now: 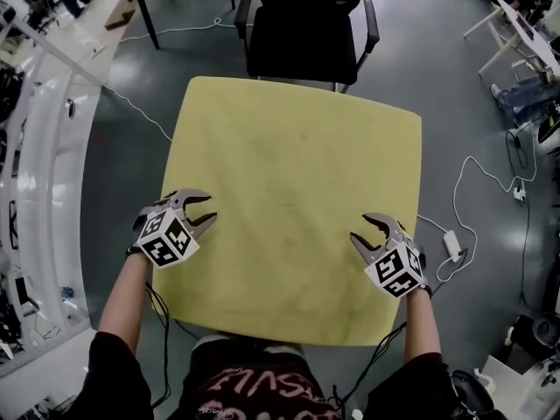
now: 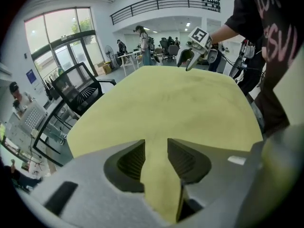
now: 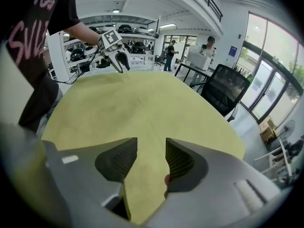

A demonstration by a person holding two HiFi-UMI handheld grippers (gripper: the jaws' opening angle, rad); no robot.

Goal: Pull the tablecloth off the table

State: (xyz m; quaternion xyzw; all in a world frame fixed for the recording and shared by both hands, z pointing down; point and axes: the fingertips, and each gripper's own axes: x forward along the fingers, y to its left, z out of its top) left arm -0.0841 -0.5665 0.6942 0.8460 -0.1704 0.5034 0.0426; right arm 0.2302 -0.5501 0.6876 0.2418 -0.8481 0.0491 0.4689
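Note:
A yellow-green tablecloth (image 1: 297,164) covers the whole square table and lies flat, with slight creases. My left gripper (image 1: 208,208) hovers over the cloth's near left part, its jaws apart, pointing right toward the middle. My right gripper (image 1: 361,228) stands over the near right part, jaws apart, pointing left. In the left gripper view the cloth (image 2: 166,99) shows through the gap of the left gripper (image 2: 156,158), and the right gripper (image 2: 187,61) is across the table. The right gripper view shows the same: cloth (image 3: 137,103) under the right gripper (image 3: 151,161), with the left gripper (image 3: 119,61) opposite. Neither grips anything.
A black office chair (image 1: 306,24) stands against the table's far edge. White cables and a power adapter (image 1: 453,243) lie on the grey floor to the right. A white bench (image 1: 35,191) runs along the left. People stand far off in the room (image 2: 142,42).

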